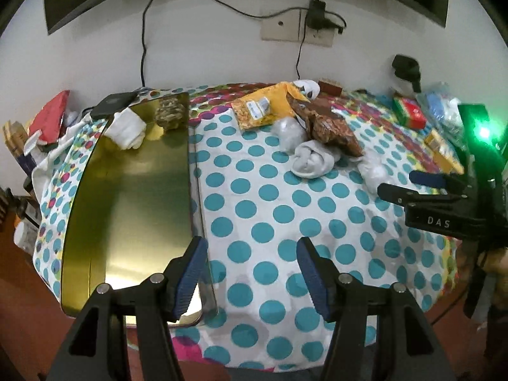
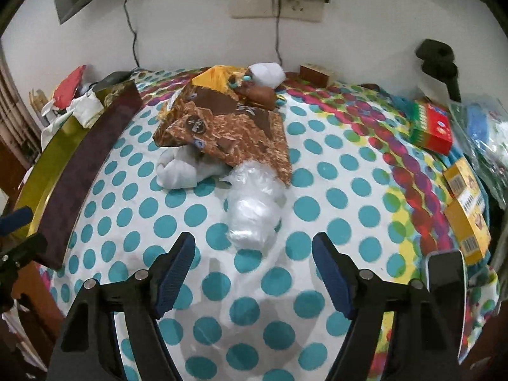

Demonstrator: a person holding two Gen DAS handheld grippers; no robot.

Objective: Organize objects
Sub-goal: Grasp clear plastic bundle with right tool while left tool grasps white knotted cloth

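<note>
A gold tin (image 1: 127,197) lies open at the left of the polka-dot cloth (image 1: 270,209). In its far end sit a white rolled sock (image 1: 127,128) and a patterned bundle (image 1: 170,111). My left gripper (image 1: 250,249) is open over the cloth just right of the tin's near corner, with nothing between its fingers. A pile at the back holds a yellow snack packet (image 1: 257,108), a brown packet (image 2: 228,133), a grey rolled sock (image 2: 181,171) and a clear plastic bag (image 2: 254,209). My right gripper (image 2: 254,244) is open, the bag just beyond its fingertips.
A red-and-green box (image 2: 431,130), yellow boxes (image 2: 466,209) and a phone (image 2: 444,273) line the right edge. Cables and a wall socket (image 1: 298,28) hang behind. Clutter with a red packet (image 1: 50,117) sits left of the tin. The right gripper (image 1: 397,182) shows at the left view's right side.
</note>
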